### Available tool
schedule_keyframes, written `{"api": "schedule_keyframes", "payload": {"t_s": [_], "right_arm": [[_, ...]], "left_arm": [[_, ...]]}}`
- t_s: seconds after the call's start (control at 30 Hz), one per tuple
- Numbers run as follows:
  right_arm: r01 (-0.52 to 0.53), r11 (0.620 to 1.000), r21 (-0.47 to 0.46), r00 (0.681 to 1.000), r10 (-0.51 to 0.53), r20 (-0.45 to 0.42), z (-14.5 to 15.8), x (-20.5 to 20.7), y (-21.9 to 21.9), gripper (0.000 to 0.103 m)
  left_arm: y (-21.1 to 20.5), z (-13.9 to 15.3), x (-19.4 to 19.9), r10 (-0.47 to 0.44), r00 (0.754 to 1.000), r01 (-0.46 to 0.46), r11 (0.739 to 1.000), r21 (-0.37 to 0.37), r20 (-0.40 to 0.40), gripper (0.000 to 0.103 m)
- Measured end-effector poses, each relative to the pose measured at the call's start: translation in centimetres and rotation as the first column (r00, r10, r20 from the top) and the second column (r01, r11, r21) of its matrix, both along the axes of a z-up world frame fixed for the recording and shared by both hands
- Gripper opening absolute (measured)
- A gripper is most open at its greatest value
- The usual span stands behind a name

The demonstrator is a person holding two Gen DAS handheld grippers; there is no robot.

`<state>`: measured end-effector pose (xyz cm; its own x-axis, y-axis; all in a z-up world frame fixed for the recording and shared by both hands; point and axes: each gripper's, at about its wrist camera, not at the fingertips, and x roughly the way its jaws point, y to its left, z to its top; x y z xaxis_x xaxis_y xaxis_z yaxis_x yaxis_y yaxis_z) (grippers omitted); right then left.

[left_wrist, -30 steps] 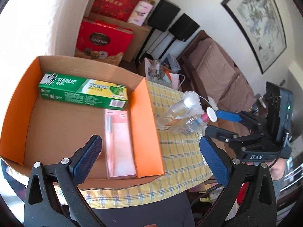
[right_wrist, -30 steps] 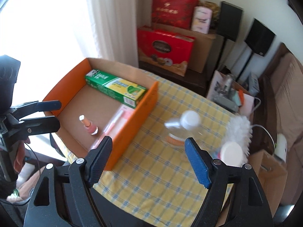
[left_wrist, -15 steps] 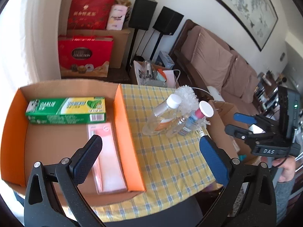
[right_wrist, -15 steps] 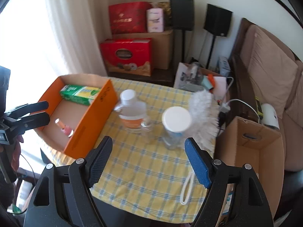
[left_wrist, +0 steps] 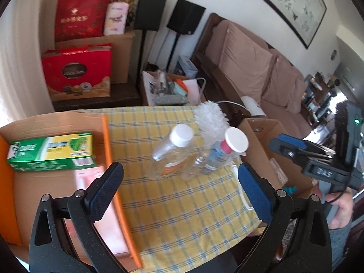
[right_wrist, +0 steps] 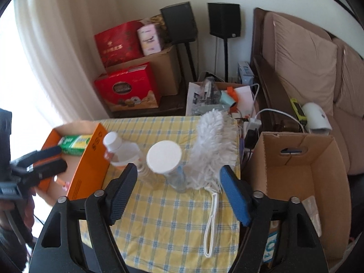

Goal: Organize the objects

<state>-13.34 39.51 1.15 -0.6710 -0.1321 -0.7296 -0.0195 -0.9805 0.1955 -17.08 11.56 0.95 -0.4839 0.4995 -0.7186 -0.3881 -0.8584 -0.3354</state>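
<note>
On the yellow checked tablecloth (left_wrist: 182, 216) a clear bottle with a white cap (left_wrist: 173, 150) leans beside a tiny clear bottle (left_wrist: 195, 163) and a bottle with a wide white cap (right_wrist: 163, 157). A white duster (right_wrist: 211, 145) lies behind them. The orange tray (left_wrist: 109, 150) at the left holds a green toothpaste box (left_wrist: 50, 152) and a pink pack (left_wrist: 107, 216). My left gripper (left_wrist: 179, 193) hovers over the cloth by the tray wall, its jaws closing with nothing between them. My right gripper (right_wrist: 179, 188) is closing too; the wide-capped bottle stands just beyond its tips, untouched.
An open cardboard box (right_wrist: 307, 175) stands right of the table, against a brown sofa (right_wrist: 302, 52). Behind the table are red gift boxes (right_wrist: 127, 88), two black speakers on stands (right_wrist: 224, 20) and a box of clutter (right_wrist: 211, 95). A curtain hangs at the left.
Both views have swung right, from the orange tray to the bottles and duster. The right gripper's fingers stand closer together than before. Nothing was picked up.
</note>
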Motion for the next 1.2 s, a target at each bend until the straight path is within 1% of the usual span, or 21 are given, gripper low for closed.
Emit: {"api": "schedule_keyframes", "payload": {"t_s": [0.07,0.17,0.23,0.33,0.47,0.57,0.7,0.87,0.97,1.07,1.2], "right_arm": [[0.01,0.999,-0.05,1.0,-0.009,0.021,-0.7,-0.9,0.6,0.057],[0.016,0.991,-0.133,0.999,-0.011,0.04,-1.8,-1.9,1.5,0.054],[0.025,0.985,-0.168,0.999,-0.017,0.049,-2.3,-2.5,1.8,0.053],[0.043,0.977,-0.207,0.998,-0.03,0.063,-3.2,-3.3,2.3,0.047],[0.052,0.961,-0.273,0.996,-0.032,0.079,-4.4,-4.3,3.0,0.046],[0.051,0.951,-0.304,0.997,-0.028,0.079,-4.9,-4.7,3.3,0.045],[0.038,0.935,-0.353,0.997,-0.012,0.075,-5.4,-5.0,3.4,0.041],[0.039,0.918,-0.395,0.997,-0.011,0.073,-5.7,-4.9,3.7,0.04],[0.04,0.905,-0.423,0.998,-0.017,0.056,-5.5,-4.6,3.9,0.034],[0.031,0.896,-0.443,0.999,-0.011,0.049,-5.4,-4.4,4.0,0.034],[0.027,0.885,-0.465,0.999,-0.009,0.041,-5.4,-4.2,4.1,0.033]], "left_arm": [[0.9,-0.3,-0.6,-0.019,1.0,0.019,1.0,0.01,0.022,0.093],[2.0,-0.6,-1.3,-0.027,0.999,0.027,1.0,0.015,0.04,0.092],[2.5,-0.8,-1.7,-0.032,0.998,0.031,0.999,0.023,0.051,0.091],[3.0,-1.3,-2.3,-0.038,0.997,0.035,0.999,0.037,0.073,0.091],[3.5,-2.0,-2.6,-0.041,0.995,0.038,0.999,0.038,0.09,0.091],[3.5,-2.4,-2.8,-0.041,0.994,0.037,0.998,0.042,0.099,0.091],[3.3,-2.9,-3.1,-0.036,0.993,0.031,0.999,0.045,0.111,0.091],[3.2,-3.5,-3.3,-0.035,0.992,0.029,0.998,0.05,0.125,0.091],[3.3,-3.6,-3.3,-0.038,0.991,0.031,0.998,0.054,0.13,0.091],[3.5,-3.7,-3.3,-0.042,0.99,0.034,0.998,0.061,0.135,0.091],[3.7,-3.7,-3.3,-0.054,0.987,0.039,0.995,0.097,0.154,0.091]]}}
